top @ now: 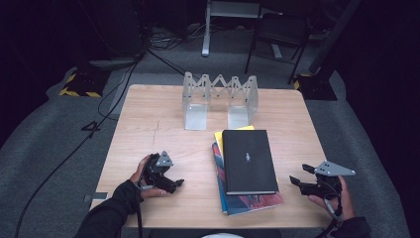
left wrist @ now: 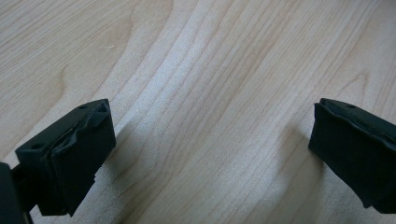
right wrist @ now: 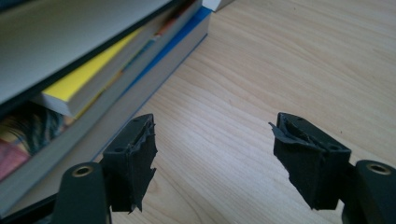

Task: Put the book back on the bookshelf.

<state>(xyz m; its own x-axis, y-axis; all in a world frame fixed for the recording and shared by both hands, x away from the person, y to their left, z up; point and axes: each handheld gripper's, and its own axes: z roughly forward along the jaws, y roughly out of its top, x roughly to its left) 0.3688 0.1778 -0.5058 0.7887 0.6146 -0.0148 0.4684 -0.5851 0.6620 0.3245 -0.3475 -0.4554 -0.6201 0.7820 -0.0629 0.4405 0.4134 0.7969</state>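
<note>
Your right tongs (top: 300, 180), released, sit just right of the book stack (top: 246, 171) (long axis near-to-far); your left tongs (top: 174, 184), also released, lie farther off.

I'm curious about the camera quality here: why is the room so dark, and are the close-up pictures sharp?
High view: the wooden table is lit from above while the floor and surroundings fall off to near black. Left gripper view: the wood grain is sharp, and the left tongs cast soft shadows on it. Right gripper view: the right tongs look crisp, but the stacked books blur at the near left edge.
</note>
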